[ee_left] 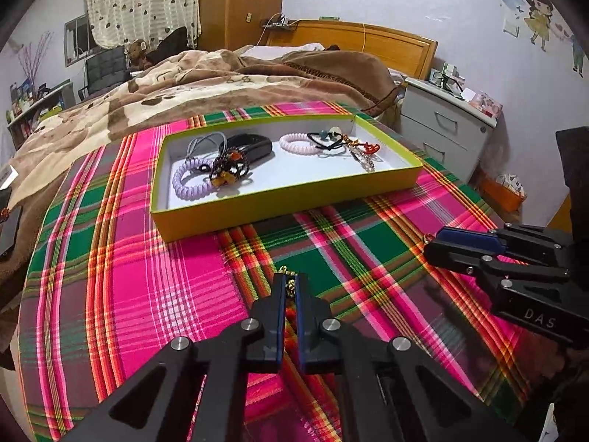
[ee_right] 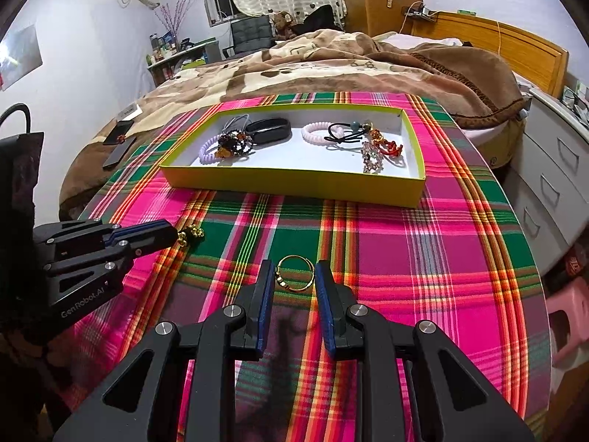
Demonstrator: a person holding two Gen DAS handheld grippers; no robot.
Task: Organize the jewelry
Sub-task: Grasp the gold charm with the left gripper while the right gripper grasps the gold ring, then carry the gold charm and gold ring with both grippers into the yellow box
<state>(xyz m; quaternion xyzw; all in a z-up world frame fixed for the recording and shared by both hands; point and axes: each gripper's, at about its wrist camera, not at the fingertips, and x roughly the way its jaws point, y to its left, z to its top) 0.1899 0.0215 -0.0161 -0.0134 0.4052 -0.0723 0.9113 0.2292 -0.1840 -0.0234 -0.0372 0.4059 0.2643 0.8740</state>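
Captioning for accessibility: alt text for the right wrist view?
Right tool holds a gold ring over a plaid cloth; left tool grips a gold trinket. Behind, a yellow tray holds hair ties and bracelets.

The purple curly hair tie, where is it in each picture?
Left wrist view: the purple hair tie lies in the tray's near left corner, left of centre.
Right wrist view: the same tie sits at the tray's left end, upper left of centre.
Shared landmark: the yellow-green tray on the plaid cloth.
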